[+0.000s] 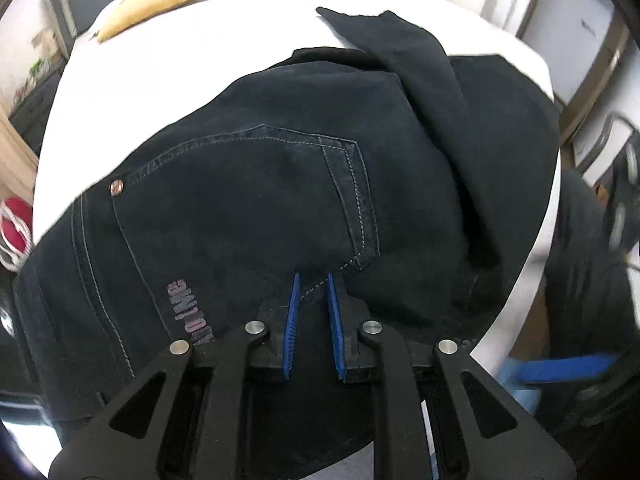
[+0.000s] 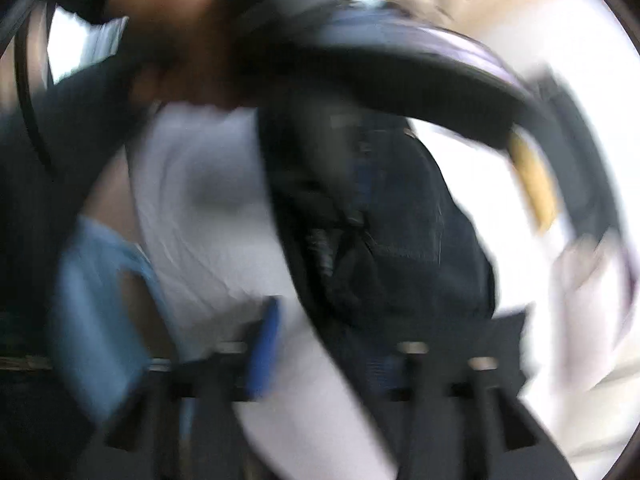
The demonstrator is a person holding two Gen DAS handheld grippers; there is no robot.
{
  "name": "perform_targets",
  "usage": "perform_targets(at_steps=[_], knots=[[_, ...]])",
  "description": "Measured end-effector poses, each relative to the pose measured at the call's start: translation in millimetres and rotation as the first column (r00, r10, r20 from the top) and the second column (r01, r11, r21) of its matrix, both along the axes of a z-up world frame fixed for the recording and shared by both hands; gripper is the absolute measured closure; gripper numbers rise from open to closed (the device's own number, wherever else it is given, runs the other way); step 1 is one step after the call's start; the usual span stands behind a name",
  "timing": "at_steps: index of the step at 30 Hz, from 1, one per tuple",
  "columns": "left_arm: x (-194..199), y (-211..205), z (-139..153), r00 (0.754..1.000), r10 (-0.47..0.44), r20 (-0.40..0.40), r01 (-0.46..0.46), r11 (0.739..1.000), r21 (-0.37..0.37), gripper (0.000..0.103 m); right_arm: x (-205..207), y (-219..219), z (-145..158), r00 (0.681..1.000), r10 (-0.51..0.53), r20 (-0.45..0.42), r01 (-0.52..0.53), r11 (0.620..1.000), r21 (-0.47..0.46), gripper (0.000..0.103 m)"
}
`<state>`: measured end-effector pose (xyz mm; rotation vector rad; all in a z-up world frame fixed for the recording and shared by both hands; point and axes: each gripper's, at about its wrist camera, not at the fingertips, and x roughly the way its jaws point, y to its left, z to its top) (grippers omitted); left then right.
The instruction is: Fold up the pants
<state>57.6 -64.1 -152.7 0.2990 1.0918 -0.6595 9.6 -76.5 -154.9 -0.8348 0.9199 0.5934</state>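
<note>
Currently mid-fold: dark pants [image 1: 280, 184] lie bunched on the white table [image 1: 160, 68], a leg flopped across at 1 o'clock. Left tool [image 1: 312, 280] narrow, its fingers touching the denim, grip uncertain. Right tool [image 2: 340, 320]: too blurred to tell. Next move, by my judgement: straighten that leg.

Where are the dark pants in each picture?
Left wrist: the pants fill the middle, lying on the white table, with the left gripper at their near edge.
Right wrist: blurry; the pants are a dark heap at centre, ahead of the right gripper.
Shared landmark: the yellow thing, at right here.
</note>
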Motion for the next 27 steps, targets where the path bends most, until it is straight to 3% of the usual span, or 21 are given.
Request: perform_targets(at_steps=[2, 4, 5, 7, 8, 9, 10, 11, 16, 20, 22, 24, 26, 27], knots=[[3.8, 4.0, -0.4, 1.000, 0.015, -0.016, -0.015, 1.000, -0.022, 0.089, 31.6, -33.4, 27.6, 0.985, -0.153, -0.079, 0.164, 0.975, 0.148, 0.047], [8.1, 0.9, 1.6, 1.000, 0.020, -0.018, -0.020, 1.000, -0.020, 0.089, 76.0, -71.9, 49.6, 0.937, -0.325, -0.124, 0.347, 0.905, 0.247, 0.047], [5.1, 8.5, -0.1, 1.000, 0.022, -0.016, -0.022, 1.000, -0.018, 0.089, 105.2, -97.8, 59.9, 0.887, -0.437, -0.148, 0.461, 0.837, 0.295, 0.047], [4.0, 8.4, -0.6, 0.999, 0.031, -0.018, -0.031, 0.999, -0.021, 0.089, 169.3, -152.6, 71.6, 0.746, -0.636, -0.201, 0.659, 0.659, 0.362, 0.045], [-6.5, 17.5, -1.7, 0.999, 0.039, -0.020, -0.040, 0.999, -0.025, 0.089, 195.5, -172.9, 71.7, 0.670, -0.713, -0.207, 0.730, 0.581, 0.360, 0.045], [-4.6, 16.9, -0.8, 0.998, 0.051, -0.028, -0.052, 0.998, -0.029, 0.089, 212.5, -185.7, 70.1, 0.618, -0.758, -0.209, 0.770, 0.530, 0.354, 0.045], [-12.1, 25.5, -10.7, 0.998, 0.058, -0.031, -0.059, 0.998, -0.031, 0.089, 247.0, -208.0, 63.2, 0.528, -0.817, -0.232, 0.831, 0.441, 0.338, 0.044], [-11.6, 26.1, -11.1, 0.997, 0.067, -0.036, -0.068, 0.997, -0.033, 0.089, 273.3, -220.3, 55.7, 0.474, -0.845, -0.248, 0.864, 0.393, 0.316, 0.044], [-10.9, 34.1, -21.2, 0.996, 0.086, -0.031, -0.087, 0.996, -0.035, 0.089, 364.4, -248.6, 6.8, 0.320, -0.912, -0.258, 0.941, 0.274, 0.198, 0.044], [-13.0, 41.4, -22.8, 0.995, 0.093, -0.041, -0.095, 0.994, -0.053, 0.089, 393.8, -264.7, -26.2, 0.186, -0.951, -0.249, 0.980, 0.162, 0.112, 0.043], [-11.1, 43.8, -23.3, 0.994, 0.094, -0.047, -0.097, 0.994, -0.059, 0.089, 402.4, -264.3, -46.9, 0.168, -0.945, -0.281, 0.986, 0.157, 0.062, 0.041], [-9.4, 47.3, -23.0, 0.994, 0.092, -0.050, -0.095, 0.994, -0.062, 0.089, 403.0, -262.8, -51.2, 0.179, -0.946, -0.270, 0.983, 0.165, 0.074, 0.041], [-8.7, 52.3, -24.7, 0.995, 0.091, -0.050, -0.094, 0.994, -0.063, 0.089, 398.9, -268.8, -49.3, 0.166, -0.938, -0.304, 0.983, 0.135, 0.120, 0.052], [-8.6, 53.4, -25.5, 0.995, 0.091, -0.049, -0.094, 0.994, -0.062, 0.089, 396.9, -271.6, -48.5, 0.159, -0.936, -0.313, 0.984, 0.124, 0.129, 0.062]])
